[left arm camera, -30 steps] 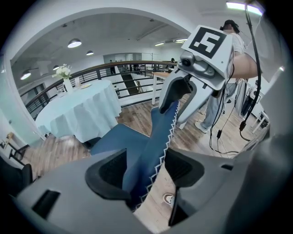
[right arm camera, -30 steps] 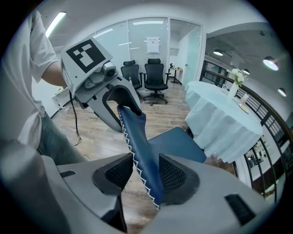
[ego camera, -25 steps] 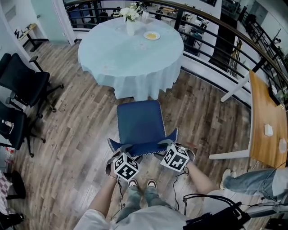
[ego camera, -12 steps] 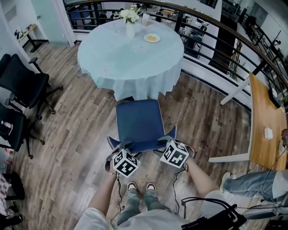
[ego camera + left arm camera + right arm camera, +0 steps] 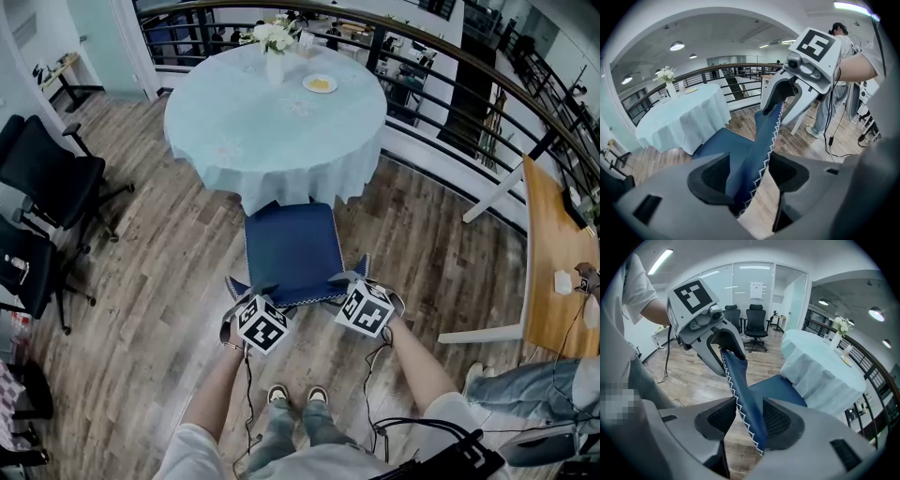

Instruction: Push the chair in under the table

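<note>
A blue chair faces a round table with a pale blue cloth, and its seat front reaches the hanging cloth edge. My left gripper is shut on the left end of the chair's backrest. My right gripper is shut on the right end. In the left gripper view the backrest runs slantwise between my left gripper's pads. In the right gripper view the backrest is pinched in my right gripper.
Black office chairs stand at the left. A dark railing curves behind the table. A wooden desk and a person's leg are at the right. A vase of flowers and a plate sit on the table.
The chair has slid toward the table, its seat front now at the cloth edge. Both grippers moved forward with the backrest, their grip unchanged.
</note>
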The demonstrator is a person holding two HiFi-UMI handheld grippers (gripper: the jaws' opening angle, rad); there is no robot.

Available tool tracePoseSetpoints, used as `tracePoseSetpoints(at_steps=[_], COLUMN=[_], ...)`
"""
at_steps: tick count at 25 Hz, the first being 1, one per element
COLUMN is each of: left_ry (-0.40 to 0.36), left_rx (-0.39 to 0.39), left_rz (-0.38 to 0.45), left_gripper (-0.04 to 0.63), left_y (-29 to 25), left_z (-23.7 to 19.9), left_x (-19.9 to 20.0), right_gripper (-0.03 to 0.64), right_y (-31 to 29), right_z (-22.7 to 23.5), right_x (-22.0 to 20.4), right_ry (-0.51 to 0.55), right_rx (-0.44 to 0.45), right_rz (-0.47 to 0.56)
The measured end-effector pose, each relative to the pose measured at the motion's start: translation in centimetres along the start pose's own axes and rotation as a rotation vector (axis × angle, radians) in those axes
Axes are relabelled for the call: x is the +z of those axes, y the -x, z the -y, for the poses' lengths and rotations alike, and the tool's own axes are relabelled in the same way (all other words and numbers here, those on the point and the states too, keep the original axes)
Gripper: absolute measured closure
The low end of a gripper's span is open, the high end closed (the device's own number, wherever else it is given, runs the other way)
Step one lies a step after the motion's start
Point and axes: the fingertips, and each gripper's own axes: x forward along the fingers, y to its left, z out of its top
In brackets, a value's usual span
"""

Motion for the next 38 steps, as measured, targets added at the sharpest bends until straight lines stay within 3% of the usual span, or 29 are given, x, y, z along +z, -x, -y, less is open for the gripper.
tracePoseSetpoints(at_steps=[38], left_ry=[-0.064], left_rx=[0.085], left_rz=[0.002], left_gripper=[0.336], left_y=[-4.2], left_z=[-11.7], left_x=[4.8], right_gripper=[0.431], right_y=[-3.5], right_z=[11.5], right_x=[4.6], right_ry=[0.029], right_rx=[-0.073], right_rz=[0.061])
